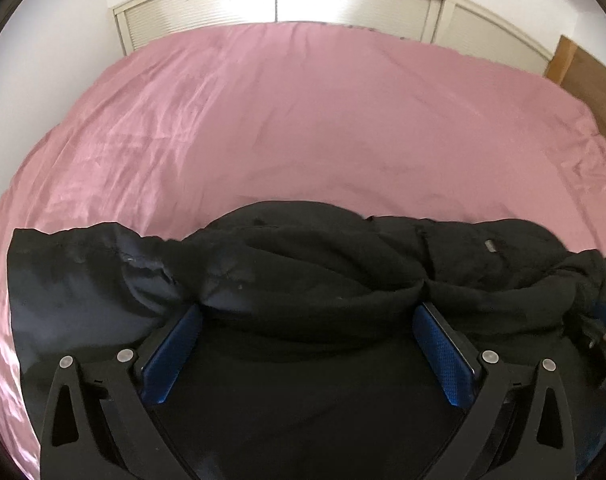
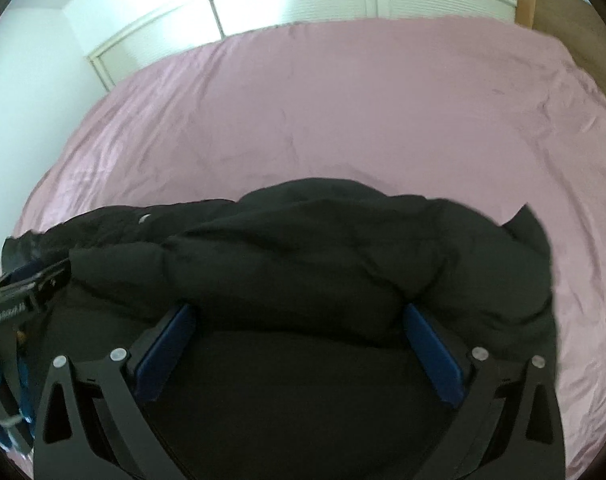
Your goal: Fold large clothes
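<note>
A large black padded jacket (image 1: 303, 248) lies bunched in a thick roll across the near part of the pink bed; the right wrist view shows the same jacket (image 2: 303, 240). My left gripper (image 1: 308, 312) stands wide open. Its blue pads (image 1: 175, 352) are far apart, and the jacket's rolled edge covers the fingertips and fills the gap. My right gripper (image 2: 299, 310) is just as wide open over the jacket's right half, its tips also under the fold. Each gripper shows at the edge of the other's view: the right gripper (image 1: 603, 328) and the left gripper (image 2: 23, 292).
The pink sheet (image 1: 303, 120) spreads wrinkled far beyond the jacket. White louvred closet doors (image 1: 343, 0) stand behind the bed. A brown wooden panel (image 1: 583, 72) borders the bed's far right corner, and a white wall runs along the left.
</note>
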Motion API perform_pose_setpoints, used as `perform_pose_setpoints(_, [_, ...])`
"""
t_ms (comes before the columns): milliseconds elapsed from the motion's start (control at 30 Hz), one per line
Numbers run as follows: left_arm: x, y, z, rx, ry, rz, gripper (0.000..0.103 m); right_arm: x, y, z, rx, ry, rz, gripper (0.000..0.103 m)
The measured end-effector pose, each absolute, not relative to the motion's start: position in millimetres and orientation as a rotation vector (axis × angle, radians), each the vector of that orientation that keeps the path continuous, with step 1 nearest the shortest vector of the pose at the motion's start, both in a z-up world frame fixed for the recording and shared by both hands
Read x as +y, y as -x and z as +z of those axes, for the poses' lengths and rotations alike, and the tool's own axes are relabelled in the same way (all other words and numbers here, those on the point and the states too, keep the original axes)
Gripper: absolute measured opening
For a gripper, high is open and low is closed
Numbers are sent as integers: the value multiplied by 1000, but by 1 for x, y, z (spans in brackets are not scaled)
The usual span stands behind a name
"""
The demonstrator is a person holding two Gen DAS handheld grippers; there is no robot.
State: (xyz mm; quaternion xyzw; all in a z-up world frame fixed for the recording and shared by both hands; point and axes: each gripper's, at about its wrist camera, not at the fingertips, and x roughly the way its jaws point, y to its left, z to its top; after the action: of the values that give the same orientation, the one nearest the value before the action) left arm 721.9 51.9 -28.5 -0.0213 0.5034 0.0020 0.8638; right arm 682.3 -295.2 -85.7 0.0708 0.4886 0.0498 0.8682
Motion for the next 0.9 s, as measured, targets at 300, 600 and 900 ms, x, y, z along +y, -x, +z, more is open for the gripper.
perform_pose_setpoints(300, [51, -742, -40, 1187, 1, -14, 102, -293, -708, -93, 1135, -116, 58, 103])
perform_pose_setpoints(600, [54, -694, 4, 1046, -57, 2, 102, -297, -683, -59, 1069, -105, 76, 103])
perform_pose_setpoints(900, [68, -647, 23, 965, -74, 7, 102, -299, -625, -30, 988, -63, 115, 103])
